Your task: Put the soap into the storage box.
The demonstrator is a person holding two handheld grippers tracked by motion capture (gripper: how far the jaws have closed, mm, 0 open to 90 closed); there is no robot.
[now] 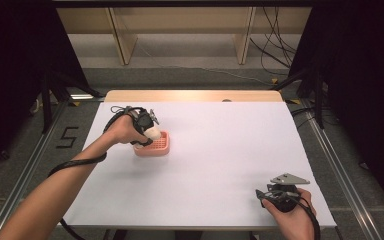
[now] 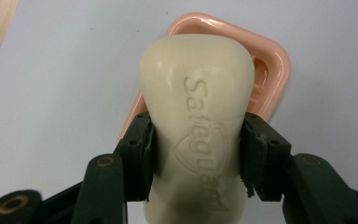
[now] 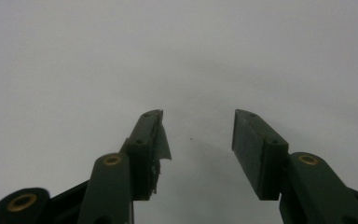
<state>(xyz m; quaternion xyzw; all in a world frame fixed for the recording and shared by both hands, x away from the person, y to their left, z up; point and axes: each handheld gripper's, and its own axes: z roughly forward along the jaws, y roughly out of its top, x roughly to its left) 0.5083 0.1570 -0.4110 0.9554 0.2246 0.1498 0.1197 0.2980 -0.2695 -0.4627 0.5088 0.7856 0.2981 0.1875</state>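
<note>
Soap bar held over its dish, not yet set down

On the left, our left tongs (image 2: 196, 154) clench a cream soap bar (image 2: 196, 93) by its sides, pads pressed against it; the bar hangs over the near-left part of the pink soap dish (image 2: 275, 60), which sits on the white desk (image 1: 220, 150); we cannot tell whether the bar touches the dish; we judge the carry done, and what is left is lowering the bar into the tray and letting go; on the right, our right tongs (image 3: 198, 140) stand released with nothing between them, low at the desk's near edge.
</note>
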